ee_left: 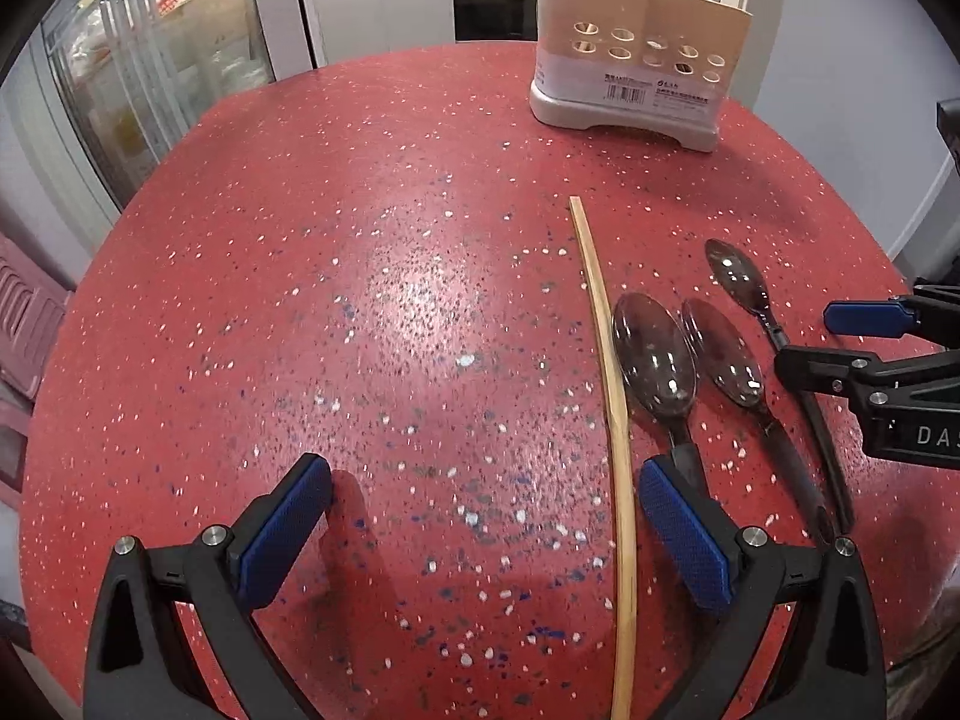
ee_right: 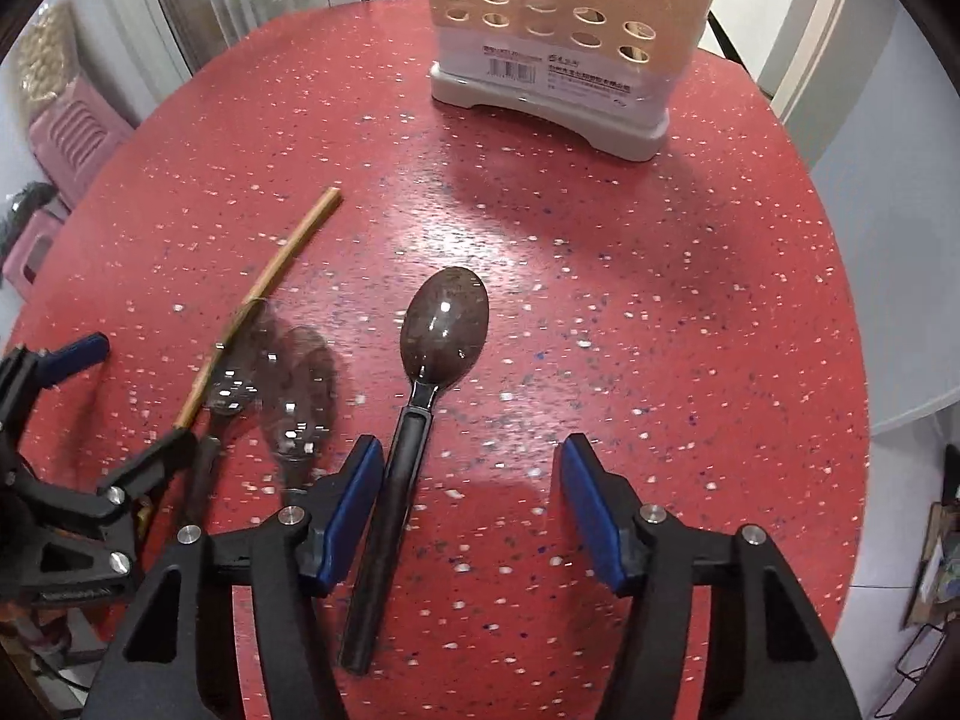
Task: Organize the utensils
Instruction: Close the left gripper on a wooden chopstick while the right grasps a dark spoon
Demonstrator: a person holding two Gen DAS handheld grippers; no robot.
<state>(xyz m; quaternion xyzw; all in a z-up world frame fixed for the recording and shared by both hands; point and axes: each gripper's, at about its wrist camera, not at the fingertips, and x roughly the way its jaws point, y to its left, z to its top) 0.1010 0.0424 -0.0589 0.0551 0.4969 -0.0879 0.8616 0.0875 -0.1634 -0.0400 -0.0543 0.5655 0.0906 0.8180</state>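
A round red tabletop (ee_left: 372, 276) speckled with white and dark flecks fills both views. At its far edge stands a cream plastic utensil holder (ee_left: 636, 54) with round holes in its wall, a grey base and a barcode label. Behind the table are a glass-fronted cabinet, a kitchen counter with pans and an oven; a pink plastic stool sits low at the left.

On the table lie a long thin wooden chopstick (ee_left: 606, 360) and three dark translucent plastic spoons with black handles. Two of them, the spoon beside the chopstick (ee_left: 654, 354) and the middle spoon (ee_left: 723, 360), lie close together, bowls toward the holder. The third spoon (ee_right: 444, 324) lies apart to their right.

The right gripper (ee_right: 471, 510) has its blue-padded fingers (ee_right: 591, 516) spread, with the third spoon's handle between them, right beside the left pad; the right pad is well clear of it, so nothing is clamped. The left gripper (ee_left: 486, 534) stands wide open above the table, the chopstick passing between its fingers close to the right pad (ee_left: 684, 540), whether touching cannot be told.
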